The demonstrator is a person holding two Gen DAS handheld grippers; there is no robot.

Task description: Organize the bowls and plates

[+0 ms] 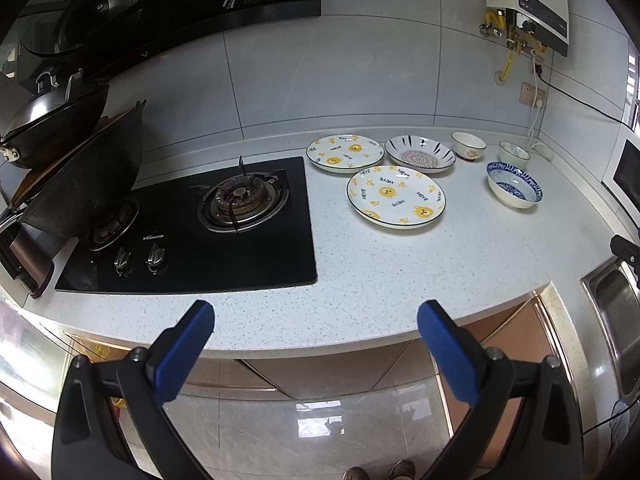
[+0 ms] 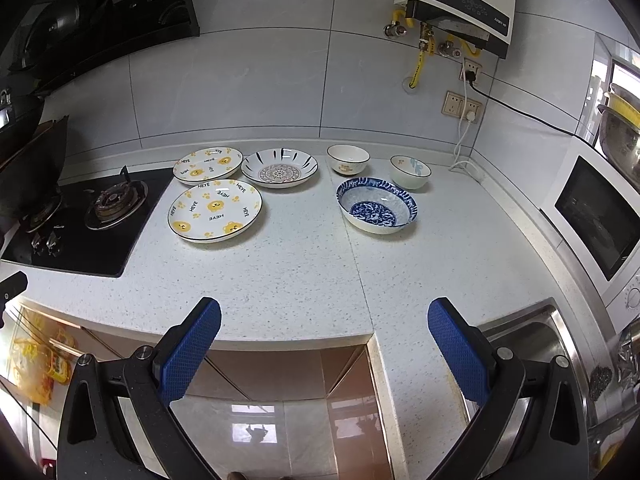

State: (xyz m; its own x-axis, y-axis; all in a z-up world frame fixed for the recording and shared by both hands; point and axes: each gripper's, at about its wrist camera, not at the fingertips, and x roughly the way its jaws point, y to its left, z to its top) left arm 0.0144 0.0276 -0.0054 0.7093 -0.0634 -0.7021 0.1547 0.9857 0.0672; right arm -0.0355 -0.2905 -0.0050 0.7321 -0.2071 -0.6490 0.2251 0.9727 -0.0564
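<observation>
Both grippers hang off the counter edge, nothing held: left gripper point(image 1: 316, 322) has its jaws wide apart, right gripper point(image 2: 324, 320) likewise. All the crockery sits untouched toward the back of the speckled countertop point(image 2: 304, 280).

Layout: two bear-print plates, near one point(image 2: 215, 211) and far one point(image 2: 208, 165), w/ rims just beside each other, maybe touching, hard to tell through the fisheye. Mandala-pattern deep plate point(image 2: 280, 168) is just right of the far bear plate. Then a small bowl w/ orange motif point(image 2: 348, 159), a small bowl w/ blue motif point(image 2: 410, 172), and a big blue-patterned bowl point(image 2: 377, 205) in front of those two.

Risks, as I judge them:
- Plates lie flat on a smooth top, so a two-finger pinch only has the rim; a shallow bite could let a plate tip out or clack onto its neighbour.
- Near bear plate sits close to the gas hob point(image 1: 188, 224); sliding it left could ride onto the glass.
- Nesting the small bowls off-centre could chip the glaze.

View differences: left wrist shows both burners and the stacked woks point(image 1: 76, 152). Right wrist shows more of the microwave point(image 2: 600, 216), the sink point(image 2: 532, 332) and the water heater reading "50" point(image 2: 456, 0).
</observation>
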